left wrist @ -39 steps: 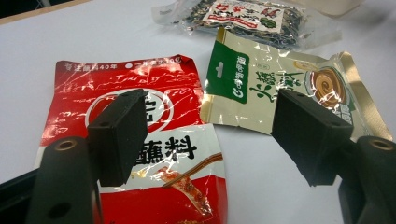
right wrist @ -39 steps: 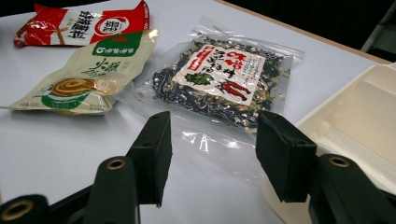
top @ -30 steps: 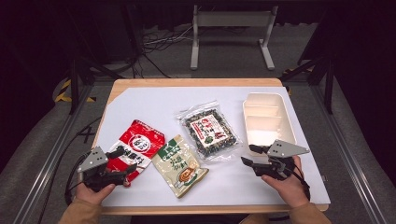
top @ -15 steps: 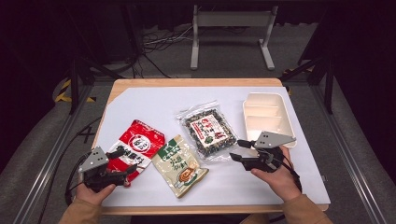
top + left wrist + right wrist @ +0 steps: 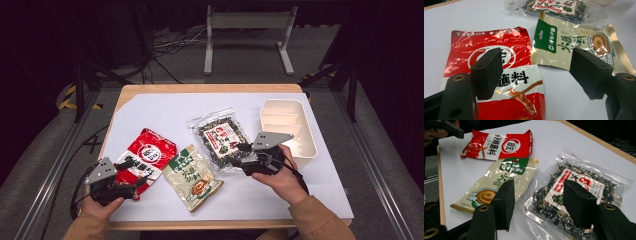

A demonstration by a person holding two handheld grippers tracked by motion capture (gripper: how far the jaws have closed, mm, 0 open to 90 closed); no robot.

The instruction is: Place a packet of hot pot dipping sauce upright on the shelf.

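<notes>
clear seaweed bag just under right tool — jaws apart, not gripping

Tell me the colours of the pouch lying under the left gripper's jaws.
Glossy red pouch with a white band and black characters; clearest in the left gripper view.

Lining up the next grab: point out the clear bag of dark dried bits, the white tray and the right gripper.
clear bag (image 5: 220,137), high view, on its red and white label.
white tray (image 5: 306,131), high view, on its right rim.
right gripper (image 5: 235,154), high view, midway between its open fingertips.
</notes>
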